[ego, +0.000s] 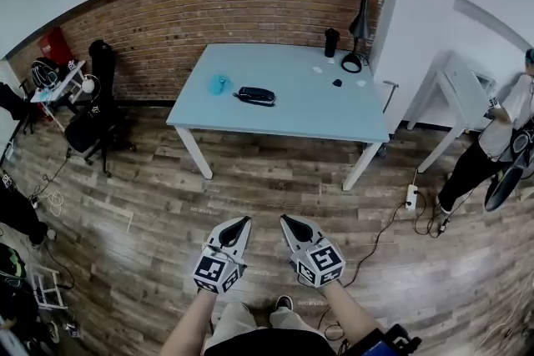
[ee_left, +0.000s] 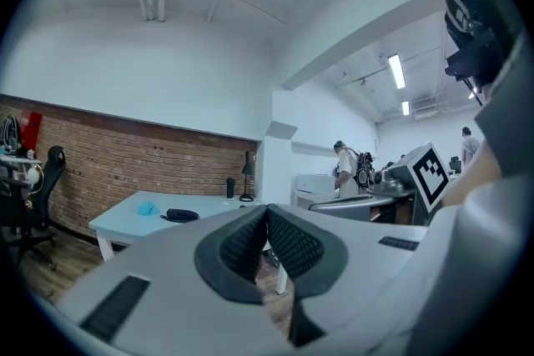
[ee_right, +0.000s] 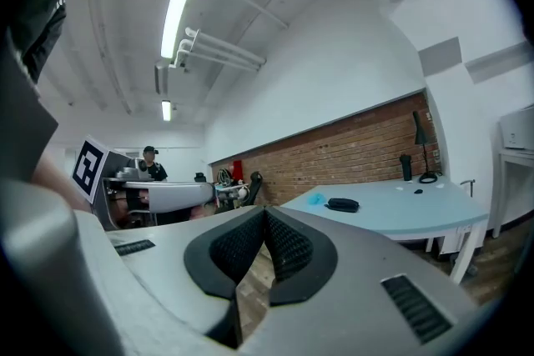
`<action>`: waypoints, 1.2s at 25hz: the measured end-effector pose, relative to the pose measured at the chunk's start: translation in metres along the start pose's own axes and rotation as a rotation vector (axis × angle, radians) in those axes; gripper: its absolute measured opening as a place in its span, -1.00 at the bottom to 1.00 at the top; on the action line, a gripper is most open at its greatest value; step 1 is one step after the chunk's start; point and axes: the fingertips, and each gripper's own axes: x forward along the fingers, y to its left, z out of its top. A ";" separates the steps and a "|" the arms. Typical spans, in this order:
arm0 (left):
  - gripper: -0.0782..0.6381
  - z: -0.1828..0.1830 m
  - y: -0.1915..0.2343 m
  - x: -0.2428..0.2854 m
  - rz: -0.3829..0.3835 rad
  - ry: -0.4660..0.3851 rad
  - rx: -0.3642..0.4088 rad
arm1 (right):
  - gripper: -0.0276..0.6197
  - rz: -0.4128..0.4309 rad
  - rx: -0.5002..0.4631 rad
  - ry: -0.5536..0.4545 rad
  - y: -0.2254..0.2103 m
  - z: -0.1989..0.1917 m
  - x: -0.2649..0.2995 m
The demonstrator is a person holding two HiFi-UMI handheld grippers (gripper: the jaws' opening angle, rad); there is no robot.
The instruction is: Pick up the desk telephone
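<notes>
The telephone (ego: 256, 96) lies flat on the pale blue table (ego: 292, 121), a little left of its middle. A small blue thing (ego: 219, 83) sits just beside it at 10 o'clock. A black cup (ego: 332, 42) and a desk lamp (ego: 360, 22) stand well apart from it at 2 o'clock, near the table's far right corner.

The pickup has not begun. This looks like the approach, with bare wooden floor (ego: 167, 204) between the person and the table. From the grippers the phone sits at 12 o'clock, far out of reach.

The next move would call for walking up to the table's near edge, spreading one pair of jaws, and lining them across the phone's narrow body. It is low and flat, so the jaws would need to come in close to the tabletop.

The left gripper (ego: 243, 223) and right gripper (ego: 286, 221) are held side by side in front of the body, forearms forward. Both point level towards the table, with their tips leaning slightly together. Each gripper view shows the pads pressed together with nothing between them.
</notes>
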 end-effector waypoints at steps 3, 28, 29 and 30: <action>-0.76 -0.005 0.013 0.007 0.002 -0.015 -0.031 | -0.88 -0.002 0.022 0.014 -0.008 -0.005 0.008; -0.76 -0.033 0.141 0.050 -0.111 -0.010 -0.205 | -0.88 -0.084 0.009 0.175 -0.024 -0.023 0.111; -0.76 -0.034 0.143 0.054 -0.110 -0.003 -0.202 | -0.88 -0.077 0.019 0.172 -0.027 -0.024 0.116; -0.76 -0.035 0.147 0.059 -0.105 0.005 -0.199 | -0.88 -0.066 0.031 0.168 -0.031 -0.024 0.122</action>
